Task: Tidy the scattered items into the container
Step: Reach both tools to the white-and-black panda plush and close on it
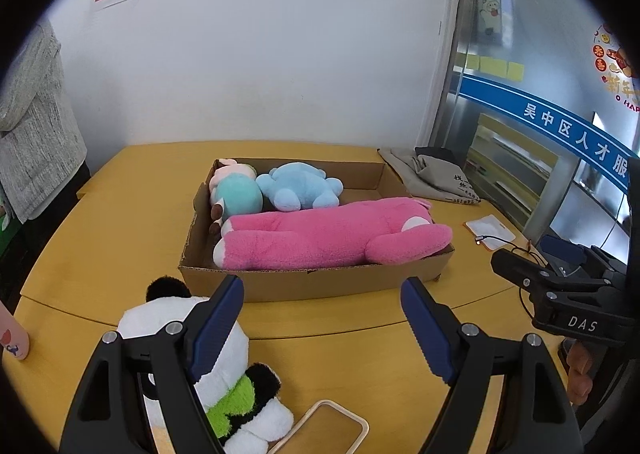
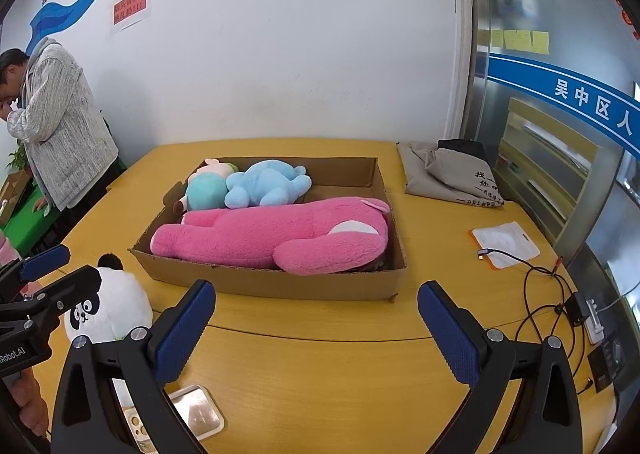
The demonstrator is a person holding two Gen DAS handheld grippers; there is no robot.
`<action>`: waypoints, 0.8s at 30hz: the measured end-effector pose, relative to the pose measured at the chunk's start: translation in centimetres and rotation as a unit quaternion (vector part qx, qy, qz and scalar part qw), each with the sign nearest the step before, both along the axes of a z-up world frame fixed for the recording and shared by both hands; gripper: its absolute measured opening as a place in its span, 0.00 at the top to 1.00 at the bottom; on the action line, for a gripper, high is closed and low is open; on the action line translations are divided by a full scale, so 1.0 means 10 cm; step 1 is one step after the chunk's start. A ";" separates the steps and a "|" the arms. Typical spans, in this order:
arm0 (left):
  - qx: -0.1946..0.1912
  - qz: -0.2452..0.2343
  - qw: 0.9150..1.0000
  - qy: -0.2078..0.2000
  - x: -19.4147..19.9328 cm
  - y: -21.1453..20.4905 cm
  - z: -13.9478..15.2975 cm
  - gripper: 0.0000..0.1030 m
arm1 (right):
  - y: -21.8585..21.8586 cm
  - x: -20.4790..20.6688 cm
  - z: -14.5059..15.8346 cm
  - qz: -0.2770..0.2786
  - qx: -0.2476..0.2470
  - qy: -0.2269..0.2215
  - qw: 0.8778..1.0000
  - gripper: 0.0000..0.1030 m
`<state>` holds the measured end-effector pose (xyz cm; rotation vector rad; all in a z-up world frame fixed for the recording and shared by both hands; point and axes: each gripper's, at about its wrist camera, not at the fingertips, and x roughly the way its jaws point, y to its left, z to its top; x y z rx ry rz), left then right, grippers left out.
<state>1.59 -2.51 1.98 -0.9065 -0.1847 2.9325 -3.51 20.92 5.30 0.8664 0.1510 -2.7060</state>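
Bright even light, sharp, fisheye-warped edges

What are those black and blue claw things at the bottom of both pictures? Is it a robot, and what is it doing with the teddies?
No robot here. A person holds a grabbing tool in each hand, and each tool carries a little camera looking out along its two blue fingers. One picture comes from the left gripper, the other from the right gripper. Both are open and hold nothing.

On the yellow table sits a cardboard box. Inside it lie a big pink plush, a blue plush and a teal plush. A panda plush sits outside the box, close to the left gripper, so it is probably next to go in.

A phone, a grey bag, a white pouch and some cables also lie on the table.
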 end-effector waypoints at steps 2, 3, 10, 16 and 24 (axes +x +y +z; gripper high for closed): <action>-0.004 -0.007 1.000 -0.004 0.01 -0.03 -0.03 0.22 | -0.02 0.00 -0.03 0.007 -0.001 -0.003 1.000 0.00; -0.002 -0.006 1.000 -0.008 0.03 -0.07 -0.06 0.22 | -0.03 0.00 -0.04 0.011 -0.001 -0.005 1.000 0.00; 0.042 0.029 0.998 -0.036 0.22 -0.67 -0.28 0.22 | -0.20 0.02 -0.23 0.080 -0.033 -0.035 0.996 0.00; 0.113 0.096 0.987 -0.057 0.48 -1.38 -0.54 0.22 | -0.57 -0.05 -0.49 0.130 -0.049 -0.089 0.986 0.00; 0.155 0.129 0.975 -0.089 0.59 -1.85 -0.88 0.22 | -1.34 0.22 -0.88 0.295 -0.017 -0.132 0.946 0.00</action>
